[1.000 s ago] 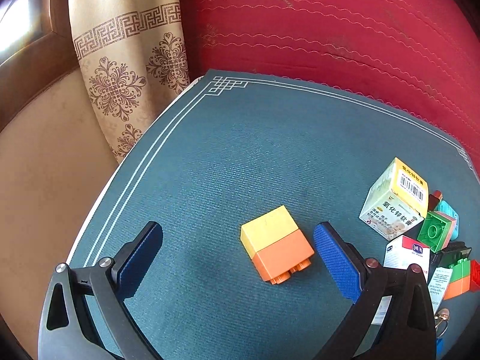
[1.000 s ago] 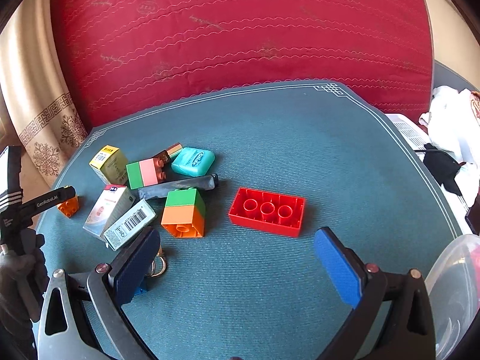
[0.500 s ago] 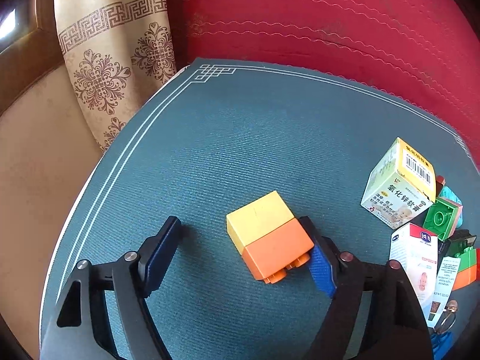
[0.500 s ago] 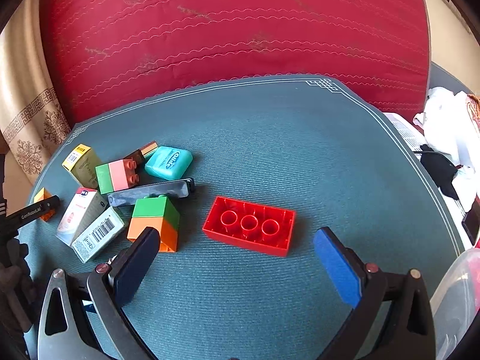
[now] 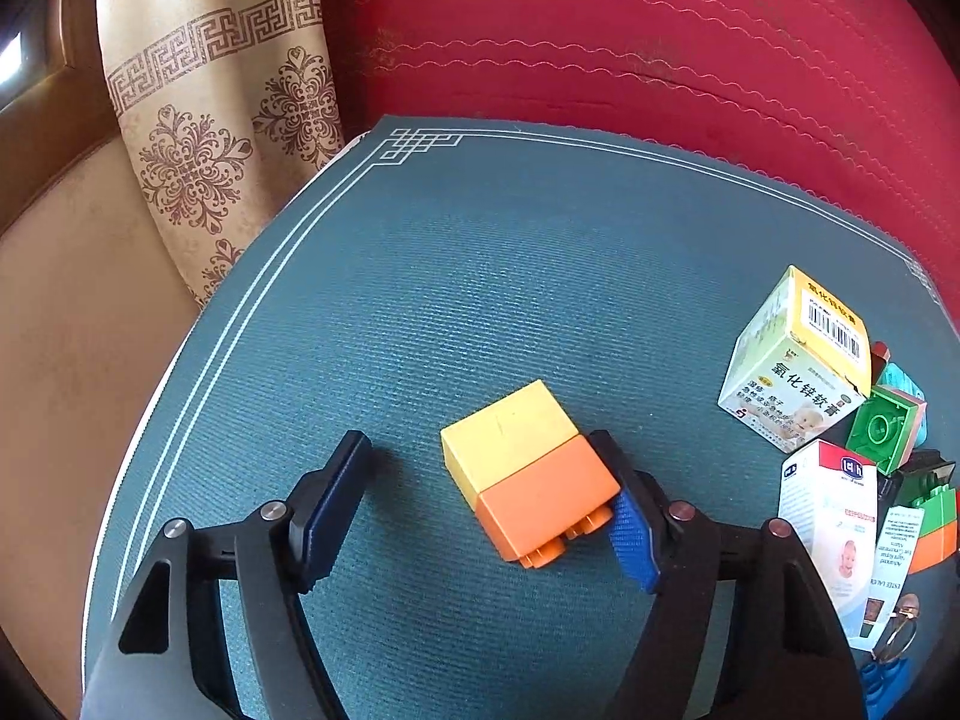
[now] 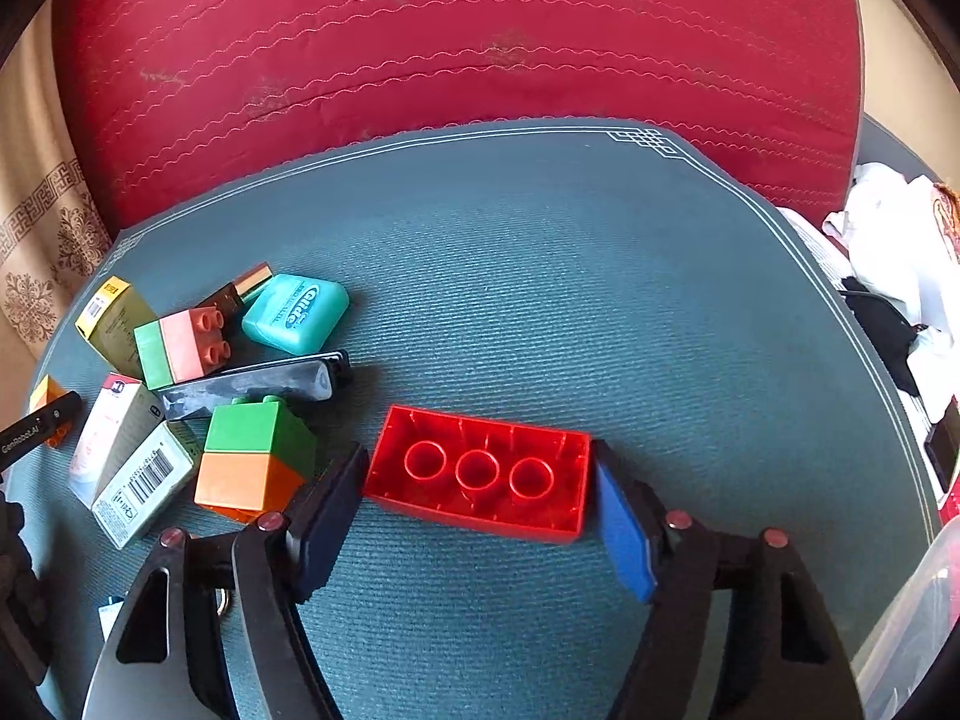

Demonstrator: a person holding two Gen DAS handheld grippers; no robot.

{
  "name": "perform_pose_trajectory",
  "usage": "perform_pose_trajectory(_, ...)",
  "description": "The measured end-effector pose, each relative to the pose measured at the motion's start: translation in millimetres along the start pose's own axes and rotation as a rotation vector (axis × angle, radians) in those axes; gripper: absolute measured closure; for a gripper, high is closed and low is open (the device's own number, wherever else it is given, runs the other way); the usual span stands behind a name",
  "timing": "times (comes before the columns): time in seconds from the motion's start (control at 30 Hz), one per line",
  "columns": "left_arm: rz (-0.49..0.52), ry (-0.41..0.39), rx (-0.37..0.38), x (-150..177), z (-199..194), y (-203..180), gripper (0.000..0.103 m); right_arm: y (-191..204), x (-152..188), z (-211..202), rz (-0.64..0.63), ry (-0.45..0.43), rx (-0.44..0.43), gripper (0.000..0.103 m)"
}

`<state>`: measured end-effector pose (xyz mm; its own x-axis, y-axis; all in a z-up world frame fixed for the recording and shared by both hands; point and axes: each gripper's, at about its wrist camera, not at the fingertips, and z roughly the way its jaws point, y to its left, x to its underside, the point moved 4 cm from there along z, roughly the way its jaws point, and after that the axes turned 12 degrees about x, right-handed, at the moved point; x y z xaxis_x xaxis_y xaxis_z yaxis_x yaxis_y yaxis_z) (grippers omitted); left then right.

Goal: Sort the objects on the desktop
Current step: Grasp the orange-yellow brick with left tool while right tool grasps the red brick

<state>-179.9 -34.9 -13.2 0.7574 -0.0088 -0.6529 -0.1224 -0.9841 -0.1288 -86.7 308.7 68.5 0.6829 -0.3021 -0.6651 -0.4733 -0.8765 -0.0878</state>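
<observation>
A yellow-and-orange brick [image 5: 528, 468] lies on its side on the teal mat [image 5: 480, 276]. My left gripper [image 5: 480, 447] straddles it with jaws closing. The right pad [image 5: 627, 516] touches the orange half, while the left pad [image 5: 336, 498] stands apart from the yellow side. In the right wrist view, a red brick [image 6: 480, 474] lies upside down, hollows up. My right gripper [image 6: 479, 453] has it between the fingertips, jaws closing, each pad right at a short end. I see no firm press on it.
Left of the red brick is a heap: a green-and-orange brick [image 6: 252, 462], a teal floss box [image 6: 294, 312], a green-and-pink brick [image 6: 180, 348], a dark clip [image 6: 252, 381] and several small cartons [image 6: 144, 483]. A red cushion [image 6: 450, 30] backs the mat. A clear tub [image 6: 912, 618] stands at the right.
Both grippers' jaws have narrowed. The left one's right pad came against the orange half. The right gripper moved forward and down until its fingertips flank the red brick.
</observation>
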Motion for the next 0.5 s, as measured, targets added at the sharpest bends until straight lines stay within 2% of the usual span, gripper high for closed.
perform_pose_trajectory(0.3,-0.007,0.000,0.010,-1.6,1.4,1.3,0.027,3.5,0.3,1.3,-0.029,-0.015,0.048,0.032)
perform_pose_trajectory(0.43,-0.018,-0.018,0.057,-0.7,-1.1,2.7,0.027,3.1,1.3,0.0,-0.021,-0.019,0.040,0.032)
perform_pose_trajectory(0.5,-0.026,-0.030,0.079,-0.2,-3.6,3.7,0.035,2.6,1.9,-0.4,-0.018,-0.021,0.037,0.032)
